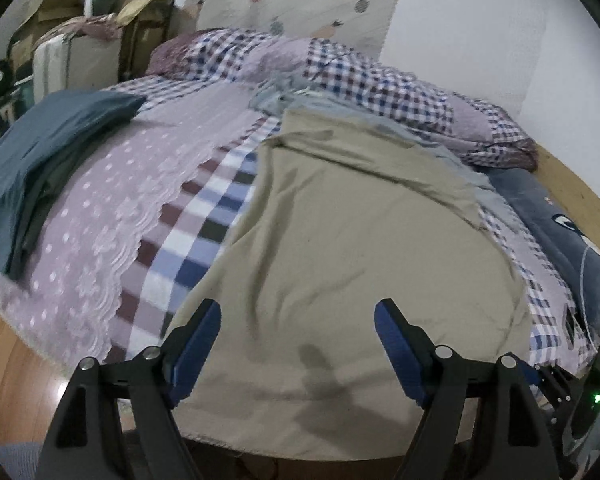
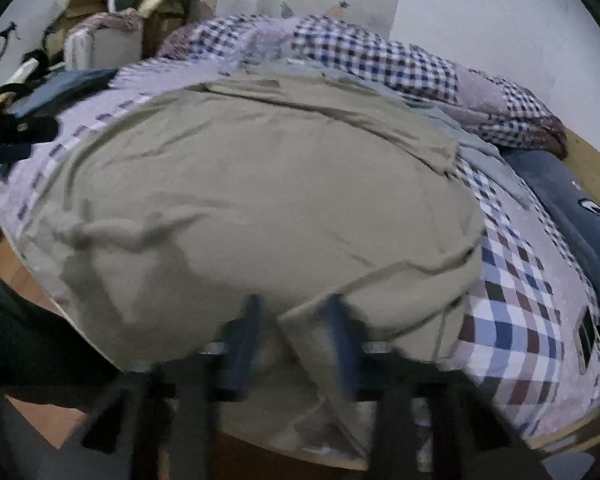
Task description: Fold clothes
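My left gripper (image 1: 298,312) hung with its fingers (image 1: 198,340) spread wide and nothing between them. The khaki garment (image 1: 340,240) lay flat on the bed (image 1: 112,216) directly ahead of and below those fingers, its near hem running under them at the bed's edge. Out past the left finger the checked and dotted bedspread showed bare, and farther off to that side sat a folded blue-grey pile (image 1: 44,148). Beyond the right finger lay a dark blue pillow (image 1: 572,240).

My right gripper (image 2: 294,312) was blurred. Its fingers (image 2: 244,336) stood fairly close together with a raised fold of the same garment (image 2: 260,184) bunched between them near its front edge; I could not tell whether they actually pinched the cloth. The rest of the garment spread away ahead of those fingers toward the checked pillows (image 2: 380,60) by the wall.
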Tool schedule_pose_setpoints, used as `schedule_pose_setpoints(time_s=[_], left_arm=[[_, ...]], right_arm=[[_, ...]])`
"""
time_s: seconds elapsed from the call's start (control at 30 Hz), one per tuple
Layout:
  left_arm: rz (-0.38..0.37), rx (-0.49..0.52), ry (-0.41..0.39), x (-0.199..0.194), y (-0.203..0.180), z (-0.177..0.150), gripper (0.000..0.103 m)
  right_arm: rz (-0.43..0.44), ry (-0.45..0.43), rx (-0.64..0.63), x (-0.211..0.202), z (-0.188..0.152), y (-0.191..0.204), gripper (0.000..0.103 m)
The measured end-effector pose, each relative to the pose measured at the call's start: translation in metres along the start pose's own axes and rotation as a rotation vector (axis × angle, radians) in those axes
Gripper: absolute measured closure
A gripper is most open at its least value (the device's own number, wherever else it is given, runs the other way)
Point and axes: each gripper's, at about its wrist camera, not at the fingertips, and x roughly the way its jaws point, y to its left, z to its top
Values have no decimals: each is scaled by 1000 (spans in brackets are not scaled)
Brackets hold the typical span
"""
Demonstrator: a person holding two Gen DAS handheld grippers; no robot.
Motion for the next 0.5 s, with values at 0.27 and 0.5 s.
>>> schedule_pose_setpoints(time_s=[0.27, 0.5], left_arm=[[23, -91, 28, 5, 13, -3, 20], [-36, -85, 36, 15, -12, 2, 20]], right_arm=[[51, -11, 170, -40, -14, -50, 101], [22, 3, 450, -77, -53, -132, 102]])
